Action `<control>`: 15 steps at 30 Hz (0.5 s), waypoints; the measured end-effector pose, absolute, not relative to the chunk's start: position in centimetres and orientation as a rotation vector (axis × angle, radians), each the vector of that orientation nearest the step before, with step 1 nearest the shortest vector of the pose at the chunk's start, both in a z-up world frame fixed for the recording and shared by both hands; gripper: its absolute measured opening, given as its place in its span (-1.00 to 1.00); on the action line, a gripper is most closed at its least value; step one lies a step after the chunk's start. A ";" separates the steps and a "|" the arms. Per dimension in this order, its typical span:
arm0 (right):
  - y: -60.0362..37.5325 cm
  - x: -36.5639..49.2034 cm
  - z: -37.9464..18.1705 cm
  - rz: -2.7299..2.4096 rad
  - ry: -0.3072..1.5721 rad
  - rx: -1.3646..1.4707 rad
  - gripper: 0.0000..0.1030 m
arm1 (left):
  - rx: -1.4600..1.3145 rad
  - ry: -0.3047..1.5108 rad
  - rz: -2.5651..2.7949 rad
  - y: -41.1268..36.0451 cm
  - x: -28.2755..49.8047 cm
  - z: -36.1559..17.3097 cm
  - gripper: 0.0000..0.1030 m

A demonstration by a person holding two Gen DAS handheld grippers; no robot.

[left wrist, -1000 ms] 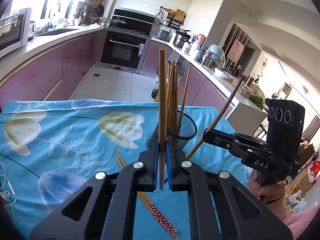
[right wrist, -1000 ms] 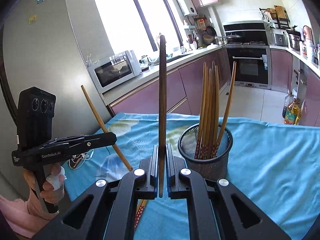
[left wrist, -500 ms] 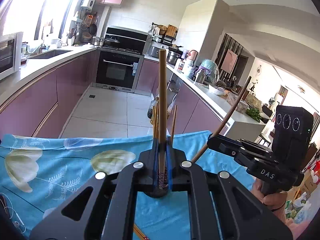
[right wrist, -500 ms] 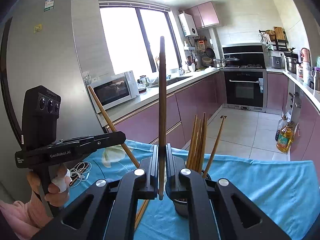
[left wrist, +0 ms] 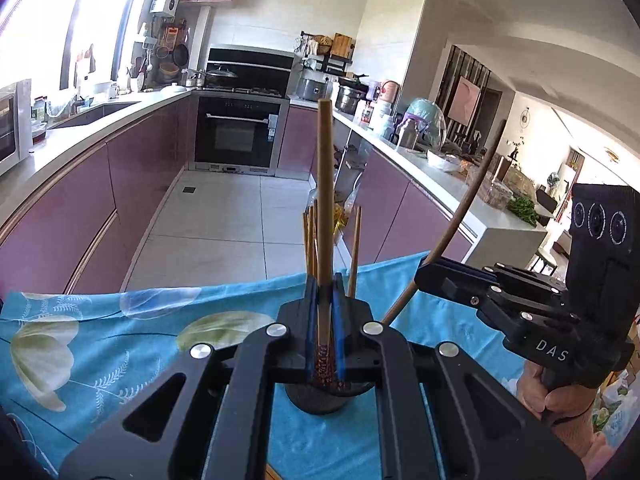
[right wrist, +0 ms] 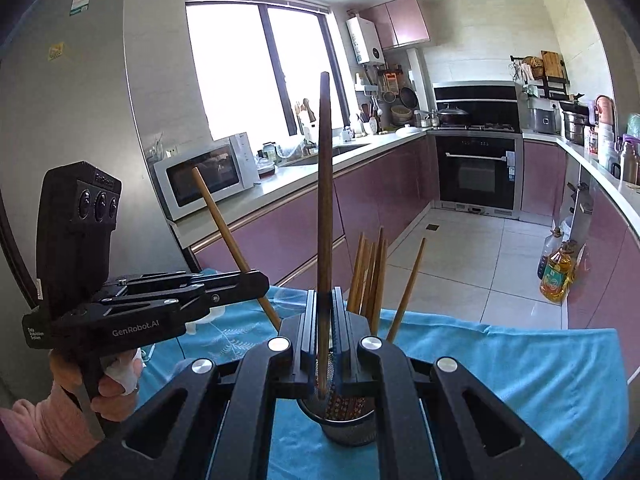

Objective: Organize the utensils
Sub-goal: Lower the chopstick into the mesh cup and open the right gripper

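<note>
A worktop under a blue flowered cloth [left wrist: 100, 344] fills the lower part of both views, its far edge facing the kitchen floor. Near that far edge stands a black mesh holder [right wrist: 348, 420] with several wooden chopsticks [right wrist: 370, 276] upright in it. The left gripper [left wrist: 325, 320] is clamped on one pale chopstick [left wrist: 325, 200], held upright with its patterned end between the pads, right in front of the holder. The right gripper [right wrist: 325, 332] is clenched on a darker chopstick [right wrist: 324, 200], also upright, just above the holder's rim.
</note>
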State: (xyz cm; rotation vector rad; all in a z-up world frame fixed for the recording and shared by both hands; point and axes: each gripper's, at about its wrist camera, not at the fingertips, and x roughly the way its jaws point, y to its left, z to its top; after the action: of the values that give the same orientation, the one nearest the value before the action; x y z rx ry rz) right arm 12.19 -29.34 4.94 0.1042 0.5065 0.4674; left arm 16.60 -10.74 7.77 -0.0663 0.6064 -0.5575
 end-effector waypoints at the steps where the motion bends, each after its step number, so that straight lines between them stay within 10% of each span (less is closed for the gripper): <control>1: -29.3 12.5 4.5 0.465 0.524 0.106 -0.89 | -0.055 0.625 -0.556 -11.0 16.8 7.3 -0.85; 15: -28.8 16.1 -0.1 0.436 0.707 0.105 -0.88 | 0.051 0.746 -0.540 -13.3 19.9 3.0 -0.84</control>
State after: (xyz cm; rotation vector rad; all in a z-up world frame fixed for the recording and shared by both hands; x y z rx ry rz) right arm 16.15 -28.78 -0.13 0.1049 0.7070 0.4365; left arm 19.88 -13.28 2.97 0.0512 0.7460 -0.5399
